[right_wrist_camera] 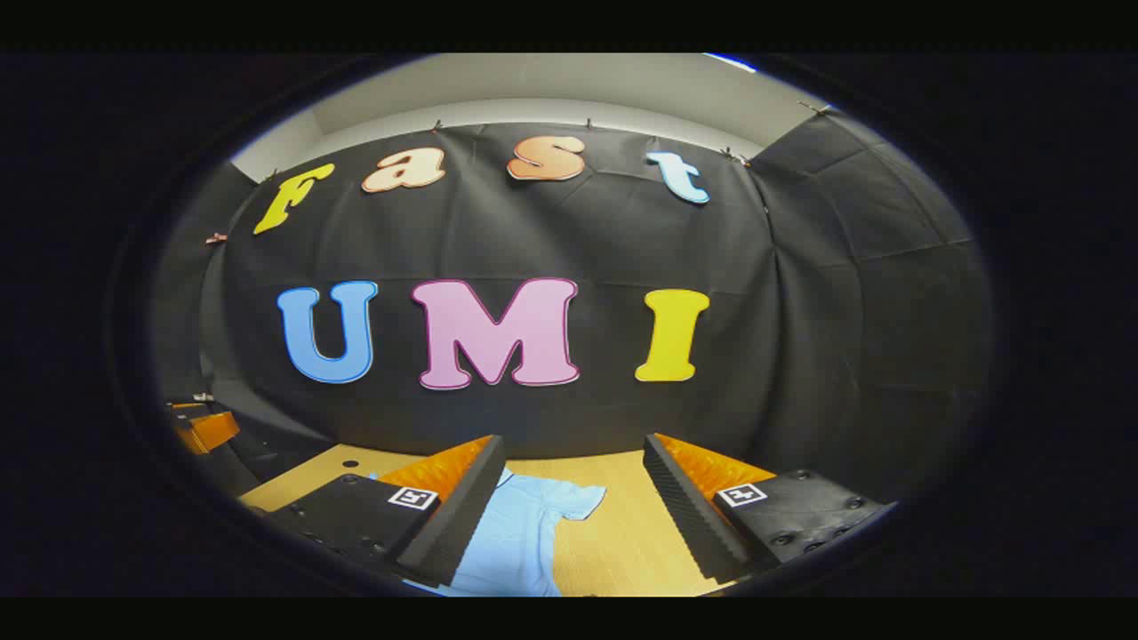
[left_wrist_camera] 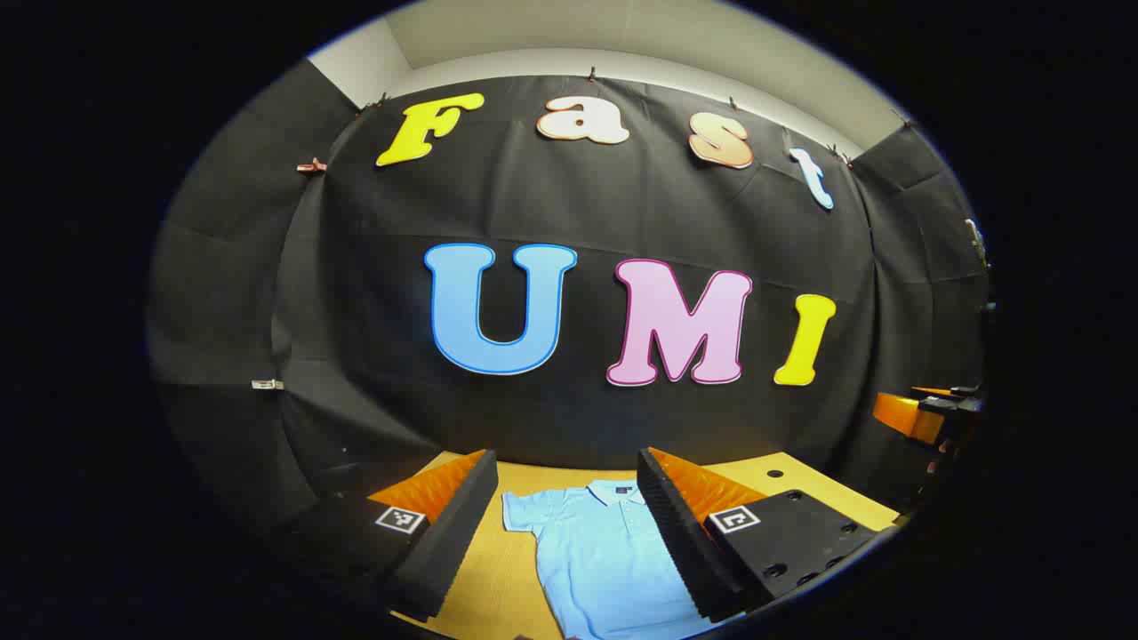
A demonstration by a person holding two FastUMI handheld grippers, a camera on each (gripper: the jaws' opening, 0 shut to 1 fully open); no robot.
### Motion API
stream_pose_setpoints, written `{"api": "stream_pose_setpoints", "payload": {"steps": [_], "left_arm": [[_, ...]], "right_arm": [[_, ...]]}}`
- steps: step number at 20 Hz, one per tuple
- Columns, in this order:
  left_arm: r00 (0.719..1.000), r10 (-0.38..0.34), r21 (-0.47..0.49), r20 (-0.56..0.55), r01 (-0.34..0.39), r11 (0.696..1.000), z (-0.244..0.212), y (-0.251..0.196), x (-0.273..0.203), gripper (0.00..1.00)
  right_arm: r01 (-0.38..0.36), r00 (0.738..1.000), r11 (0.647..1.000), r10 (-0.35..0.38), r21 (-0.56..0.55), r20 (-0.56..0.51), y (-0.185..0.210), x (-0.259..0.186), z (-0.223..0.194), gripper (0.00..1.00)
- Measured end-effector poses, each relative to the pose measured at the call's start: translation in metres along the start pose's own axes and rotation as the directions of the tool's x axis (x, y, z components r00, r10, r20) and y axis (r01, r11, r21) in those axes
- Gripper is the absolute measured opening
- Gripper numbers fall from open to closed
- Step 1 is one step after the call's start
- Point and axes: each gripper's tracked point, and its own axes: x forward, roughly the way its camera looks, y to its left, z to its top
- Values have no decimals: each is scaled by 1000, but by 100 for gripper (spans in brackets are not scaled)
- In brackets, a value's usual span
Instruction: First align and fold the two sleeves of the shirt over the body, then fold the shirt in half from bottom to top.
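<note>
Recording booth, staged, not a home. I work inside black cloth walls [left_wrist_camera: 569, 222] clipped up along the top edge, pale ceiling [left_wrist_camera: 622, 36] above, one wooden table [right_wrist_camera: 622, 542] with drilled holes set against the cloth.

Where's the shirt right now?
The light blue shirt lies flat on the wooden table, collar toward the wall, below both open grippers; its sleeves are spread out unfolded.

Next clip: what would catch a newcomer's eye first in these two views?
A light blue shirt lies flat on the wooden table, collar toward the far wall, sleeves still spread. In the left gripper view the left tool hangs open above it, fingers either side of the collar. In the right gripper view the right tool is open above one sleeve.
</note>
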Motion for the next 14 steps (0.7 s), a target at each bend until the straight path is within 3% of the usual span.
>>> {"api": "stream_pose_setpoints", "payload": {"steps": [14], "left_arm": [[1000, 5, 10, -14, -5, 1000, -6, -4, 5, 100]], "right_arm": [[-9, 1000, 1000, 9, 11, 7, 3, 6, 5, 98]]}}
